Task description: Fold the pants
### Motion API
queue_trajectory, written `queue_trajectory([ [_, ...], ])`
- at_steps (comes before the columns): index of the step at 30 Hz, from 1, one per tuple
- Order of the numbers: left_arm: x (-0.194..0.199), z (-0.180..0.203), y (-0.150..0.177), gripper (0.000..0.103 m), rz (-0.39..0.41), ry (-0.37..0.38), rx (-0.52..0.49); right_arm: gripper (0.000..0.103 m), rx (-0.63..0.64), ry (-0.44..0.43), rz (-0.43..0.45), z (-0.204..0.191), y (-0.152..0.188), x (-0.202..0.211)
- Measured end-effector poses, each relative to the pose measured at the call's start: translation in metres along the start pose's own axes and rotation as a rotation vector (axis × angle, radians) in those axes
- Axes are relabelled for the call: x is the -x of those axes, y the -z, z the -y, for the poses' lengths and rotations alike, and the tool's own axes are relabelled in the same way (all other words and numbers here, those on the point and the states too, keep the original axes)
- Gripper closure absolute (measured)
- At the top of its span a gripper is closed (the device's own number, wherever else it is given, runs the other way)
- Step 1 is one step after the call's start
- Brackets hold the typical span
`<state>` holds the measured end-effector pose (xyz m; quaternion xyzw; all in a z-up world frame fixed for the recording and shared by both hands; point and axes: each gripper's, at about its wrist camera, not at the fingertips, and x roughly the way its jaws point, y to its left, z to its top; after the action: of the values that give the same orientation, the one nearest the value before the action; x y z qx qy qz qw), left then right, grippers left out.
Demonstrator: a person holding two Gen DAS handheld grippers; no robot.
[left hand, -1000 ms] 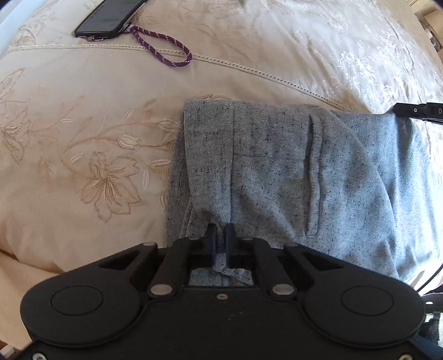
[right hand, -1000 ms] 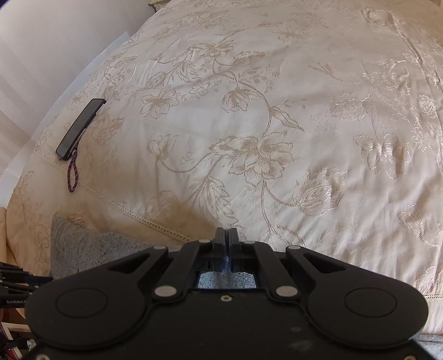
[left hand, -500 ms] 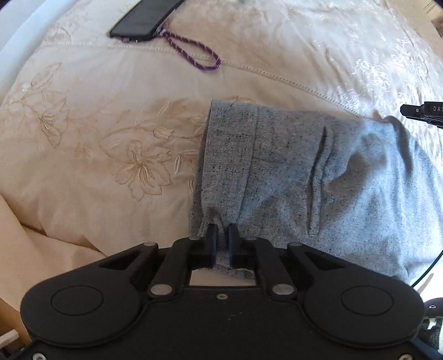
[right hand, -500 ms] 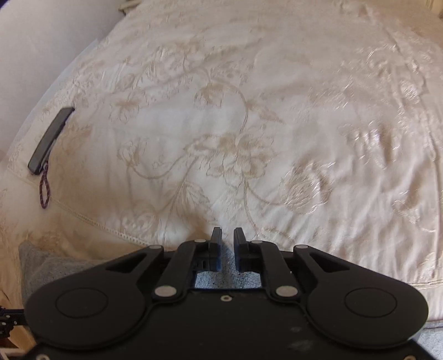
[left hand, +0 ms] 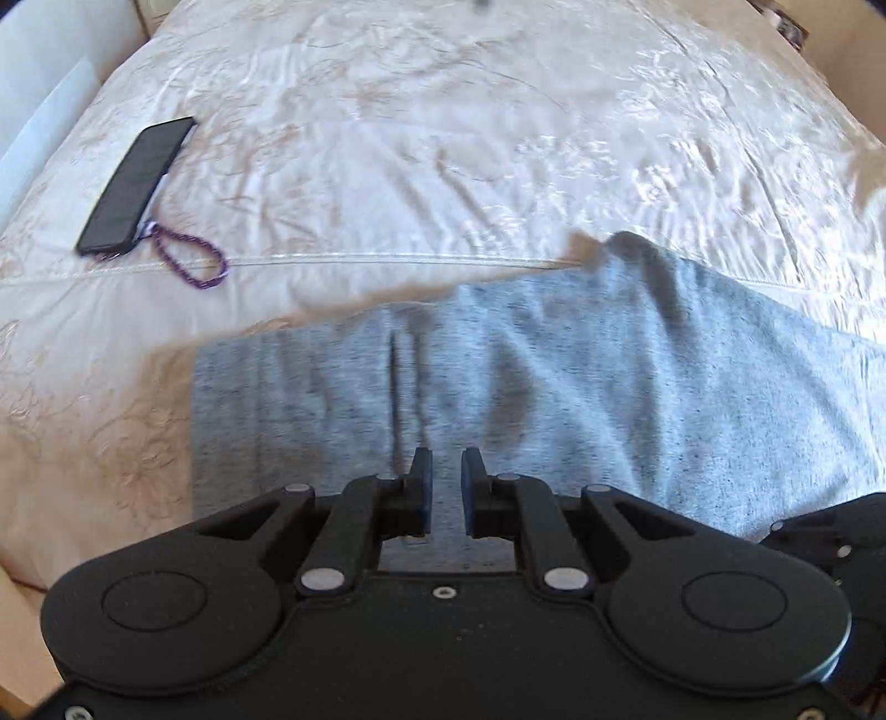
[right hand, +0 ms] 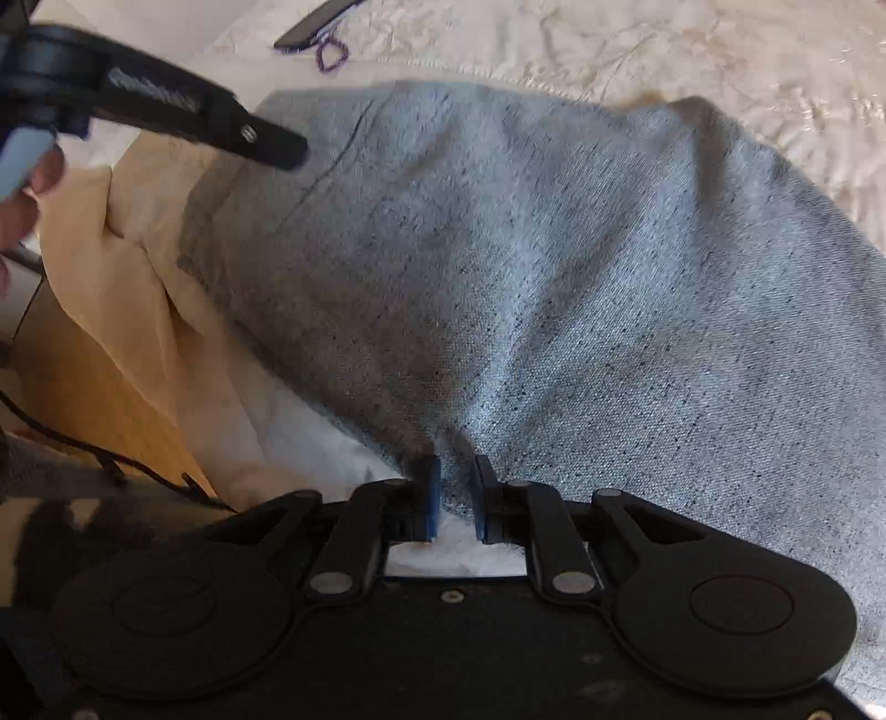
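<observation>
both jaws stand apart: the left hand-held gripper (left hand: 446, 486) hovers released over the grey pants (left hand: 554, 387), and the right hand-held gripper (right hand: 457, 501) is parted at the pants' near edge, fabric between its fingers. the pants lie folded on the bed (left hand: 443, 138), well apart from a phone (left hand: 138, 185).

pants (left hand: 554, 399) motion-blurred, right side cut off, phone (right hand: 310, 25) cropped
</observation>
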<state>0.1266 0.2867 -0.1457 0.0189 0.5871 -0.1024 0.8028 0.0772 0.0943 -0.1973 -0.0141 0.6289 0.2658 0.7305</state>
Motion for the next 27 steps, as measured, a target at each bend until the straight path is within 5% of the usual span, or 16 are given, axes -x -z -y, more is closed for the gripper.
queue_trajectory([
  [4,-0.027,0.015,0.022,0.082,-0.086,-0.067,-0.055,0.084,-0.303,0.112,0.177,0.048,0.006,0.028],
  [7,-0.047,0.007,0.048,0.082,-0.187,-0.149,-0.065,0.086,-0.460,0.252,0.097,0.095,0.037,0.019],
  [9,-0.046,0.003,0.055,0.083,-0.202,-0.172,-0.057,0.089,-0.527,0.260,0.040,0.120,0.066,0.021],
  [12,-0.021,0.014,0.043,0.087,-0.136,-0.188,-0.047,0.088,-0.575,0.244,0.060,0.132,0.091,0.044],
  [16,-0.001,0.059,0.021,0.086,0.017,-0.154,-0.112,0.077,-0.611,0.343,0.254,0.152,0.100,0.084],
  [19,-0.020,0.092,0.014,0.082,-0.006,-0.128,-0.128,0.077,-0.626,0.411,0.273,0.187,0.106,0.087],
  [23,-0.069,0.111,0.025,0.082,-0.175,-0.270,-0.118,0.077,-0.727,0.510,0.225,0.262,0.144,0.095],
  [27,-0.050,0.134,0.019,0.088,-0.132,-0.317,-0.106,0.078,-0.866,0.593,0.262,0.317,0.199,0.138],
])
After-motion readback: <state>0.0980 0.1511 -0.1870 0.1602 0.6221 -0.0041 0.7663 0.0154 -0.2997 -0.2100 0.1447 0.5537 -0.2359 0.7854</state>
